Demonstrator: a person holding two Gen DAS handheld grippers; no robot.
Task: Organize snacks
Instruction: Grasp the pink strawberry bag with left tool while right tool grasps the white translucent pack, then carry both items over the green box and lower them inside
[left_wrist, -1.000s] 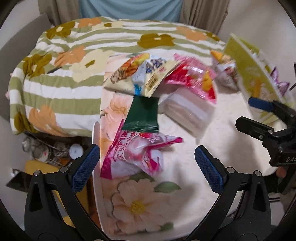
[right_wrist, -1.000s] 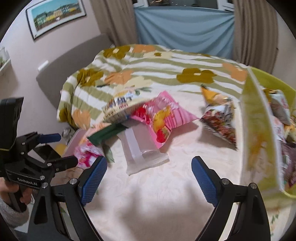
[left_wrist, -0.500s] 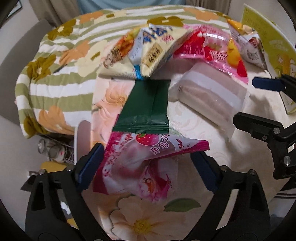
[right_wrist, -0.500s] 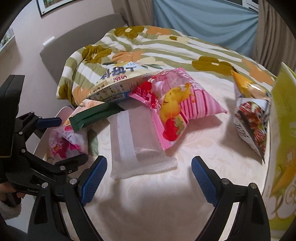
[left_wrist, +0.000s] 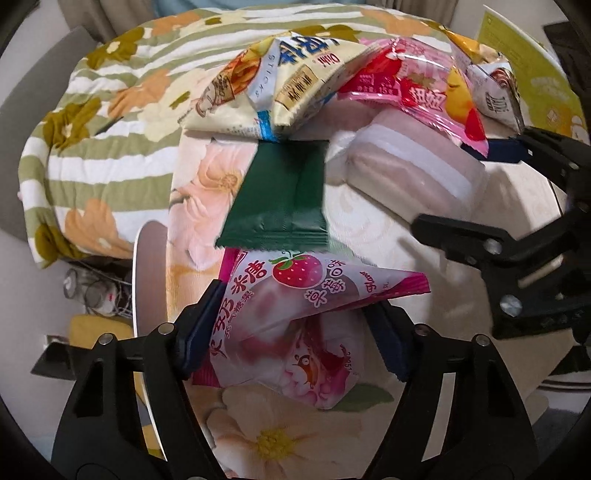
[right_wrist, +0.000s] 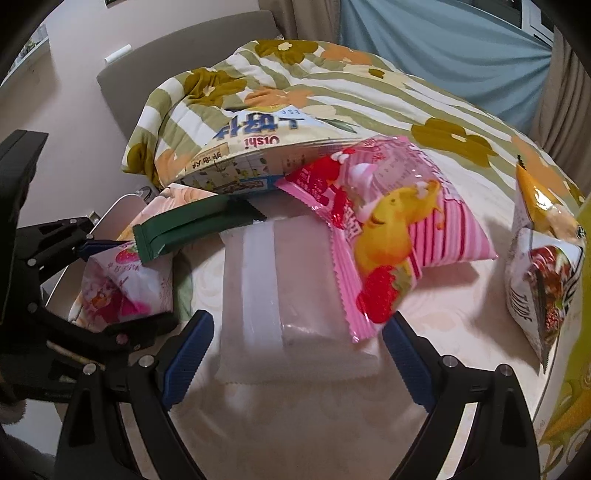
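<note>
A pink strawberry candy bag (left_wrist: 291, 317) lies on the round table between the wide-open fingers of my left gripper (left_wrist: 295, 332); whether the pads touch it is unclear. It also shows in the right wrist view (right_wrist: 122, 288). Behind it lie a dark green packet (left_wrist: 280, 199), a frosted white pack (left_wrist: 413, 166), a cream Oishi bag (left_wrist: 280, 81) and a pink-striped bag (left_wrist: 410, 88). My right gripper (right_wrist: 295, 362) is open over the near end of the white pack (right_wrist: 288, 295), below the pink-striped bag (right_wrist: 388, 236).
A white-and-brown bag (right_wrist: 543, 273) stands at the right beside a yellow-green box (right_wrist: 569, 406). A striped floral blanket (right_wrist: 295, 81) covers the far side. The table's left edge (left_wrist: 142, 295) drops to floor clutter. The floral tablecloth (left_wrist: 280, 435) lies under the left gripper.
Both grippers have moved forward and down toward the snacks. The left gripper's fingers now flank the strawberry bag; the right gripper's fingers have reached the white pack.
</note>
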